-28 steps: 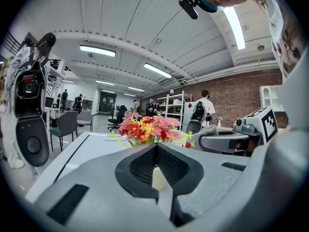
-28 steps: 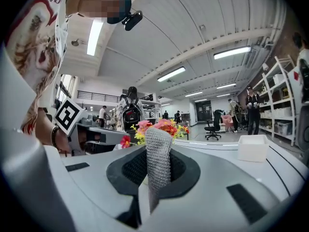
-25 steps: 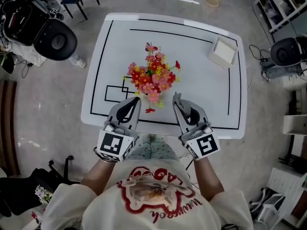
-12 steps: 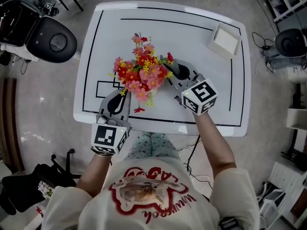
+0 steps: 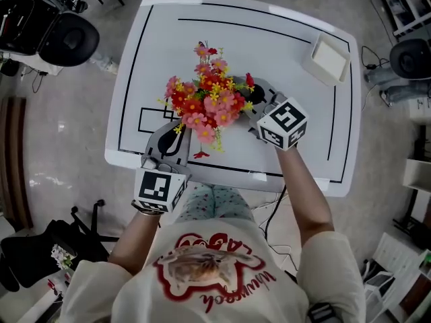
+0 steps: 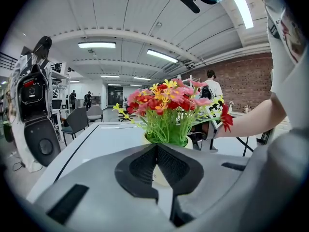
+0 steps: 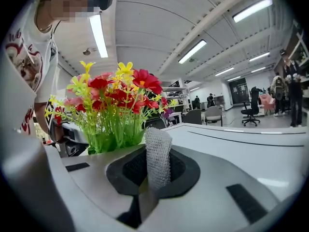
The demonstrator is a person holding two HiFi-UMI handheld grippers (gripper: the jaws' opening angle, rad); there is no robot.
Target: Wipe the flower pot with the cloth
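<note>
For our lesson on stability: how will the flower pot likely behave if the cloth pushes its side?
It probably tips easily: the flowers spread far wider than the small flower pot beneath. Likely light, since they look plastic. It may slide on the smooth white table.

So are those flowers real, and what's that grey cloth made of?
The flowers look fake, probably plastic: stiff, same-green stems and very bright petals. The cloth pinched in the right hand-held gripper looks like a soft grey woven fabric with a bumpy, waffle-like mesh.
</note>
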